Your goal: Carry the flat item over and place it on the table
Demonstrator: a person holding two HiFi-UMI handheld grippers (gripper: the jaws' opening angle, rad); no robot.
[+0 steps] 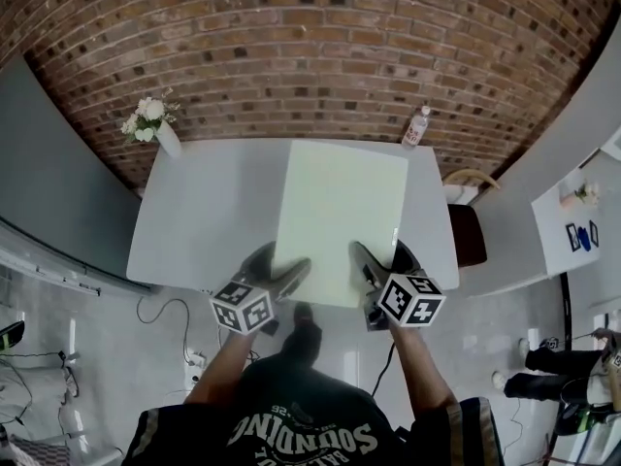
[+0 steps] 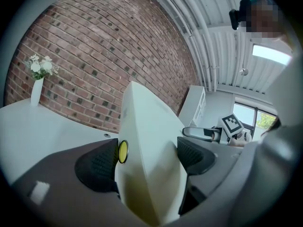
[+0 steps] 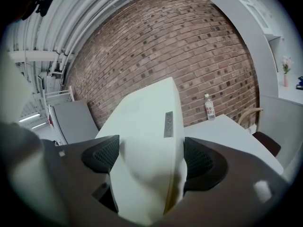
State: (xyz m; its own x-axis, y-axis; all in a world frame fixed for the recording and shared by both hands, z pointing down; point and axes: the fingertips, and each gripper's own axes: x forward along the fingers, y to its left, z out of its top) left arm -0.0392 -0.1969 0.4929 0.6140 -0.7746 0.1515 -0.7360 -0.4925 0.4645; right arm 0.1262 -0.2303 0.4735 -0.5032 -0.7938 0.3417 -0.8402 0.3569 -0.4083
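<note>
A large flat pale-green board [image 1: 338, 219] is held level over the white table [image 1: 204, 212], its near edge past the table's front. My left gripper [image 1: 281, 275] is shut on the board's near left corner, and my right gripper [image 1: 378, 265] is shut on its near right corner. In the left gripper view the board [image 2: 149, 160] fills the gap between both black pads [image 2: 99, 167], with a small yellow disc [image 2: 122, 151] at the left pad. The right gripper view shows the board [image 3: 147, 160] pinched between its pads [image 3: 201, 162], a grey label strip [image 3: 169, 124] on top.
A white vase of flowers [image 1: 155, 124] stands at the table's far left corner, a plastic bottle [image 1: 415, 127] at its far right. A wooden chair [image 1: 466, 216] sits right of the table. Brick wall [image 1: 320, 56] behind. Cables [image 1: 170, 318] trail on the floor near my feet.
</note>
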